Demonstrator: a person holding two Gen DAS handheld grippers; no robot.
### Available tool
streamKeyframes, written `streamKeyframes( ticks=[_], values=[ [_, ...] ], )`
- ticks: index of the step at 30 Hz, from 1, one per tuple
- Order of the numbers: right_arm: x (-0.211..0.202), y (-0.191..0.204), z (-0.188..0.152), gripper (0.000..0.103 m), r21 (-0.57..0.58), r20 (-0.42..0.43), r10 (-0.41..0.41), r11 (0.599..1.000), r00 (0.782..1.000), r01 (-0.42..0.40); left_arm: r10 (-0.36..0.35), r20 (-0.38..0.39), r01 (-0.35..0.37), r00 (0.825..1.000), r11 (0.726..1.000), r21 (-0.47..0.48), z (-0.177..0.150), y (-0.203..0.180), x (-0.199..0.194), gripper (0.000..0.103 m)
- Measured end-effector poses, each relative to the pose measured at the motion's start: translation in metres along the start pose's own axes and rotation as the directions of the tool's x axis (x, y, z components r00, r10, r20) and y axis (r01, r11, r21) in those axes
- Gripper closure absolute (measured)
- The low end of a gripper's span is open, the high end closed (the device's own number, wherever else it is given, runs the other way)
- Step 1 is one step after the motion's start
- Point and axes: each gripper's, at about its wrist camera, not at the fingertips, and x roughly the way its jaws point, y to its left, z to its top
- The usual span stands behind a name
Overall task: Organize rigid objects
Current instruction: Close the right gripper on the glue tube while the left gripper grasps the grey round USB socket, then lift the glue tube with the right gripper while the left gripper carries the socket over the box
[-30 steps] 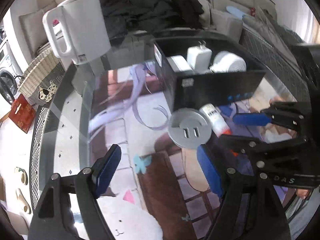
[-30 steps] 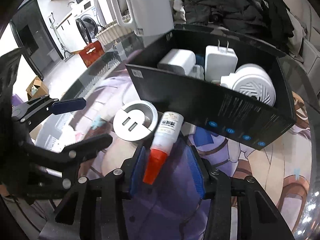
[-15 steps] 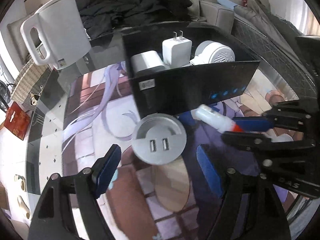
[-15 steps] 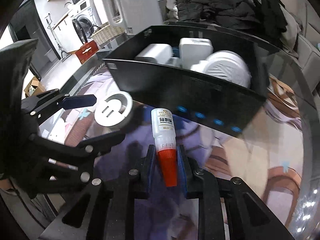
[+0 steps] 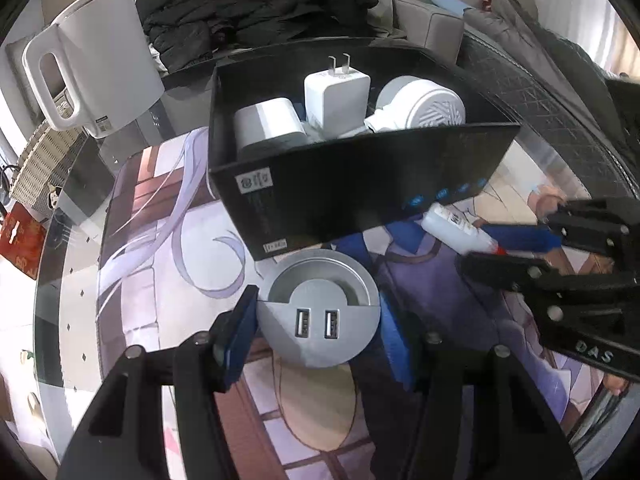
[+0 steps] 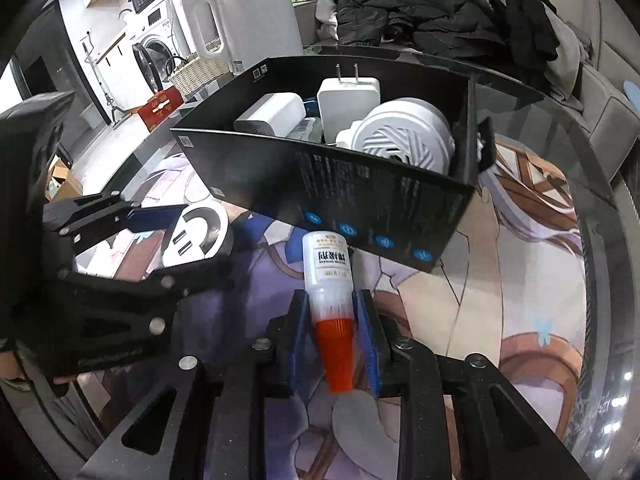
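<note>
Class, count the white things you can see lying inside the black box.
3 clearly: a rounded white block at the left of the black box, a wall charger standing prongs-up in the middle, a round ribbed device at the right. Smaller items between them are partly hidden.

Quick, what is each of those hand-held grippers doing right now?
Left hand-held gripper: open around the round USB hub.
Right hand-held gripper: shut on the glue bottle.
</note>
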Motion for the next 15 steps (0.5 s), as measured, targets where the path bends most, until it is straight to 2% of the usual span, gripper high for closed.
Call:
streamKeyframes(
  ticks=[3, 6, 10, 15],
  values=[
    [0.0, 0.0, 0.0, 0.077, 0.004, -0.001, -0.002, 1.0, 1.0, 0.002, -0.019, -0.003, 0.019, 1.0, 1.0, -0.004, -0.004, 0.001, -0.004, 0.046],
    [-0.001, 0.004, 0.001, 0.082, 0.011, -0.008, 0.008, 1.0, 1.0, -0.008, -0.035, -0.001, 0.035, 0.999, 0.999, -0.011, -0.005, 0.002, -0.007, 0.046],
    [-0.004, 0.009, 0.0, 0.082, 0.005, 0.005, 0.009, 1.0, 1.0, -0.009, -0.034, 0.012, 0.034, 0.999, 0.999, -0.007, -0.003, 0.003, -0.011, 0.046],
    [-0.021, 0.011, 0.004, 0.082, 0.01, 0.071, 0.003, 1.0, 0.997, -0.004, -0.03, 0.037, 0.03, 0.999, 1.0, -0.005, -0.002, 0.001, -0.018, 0.046]
  ],
)
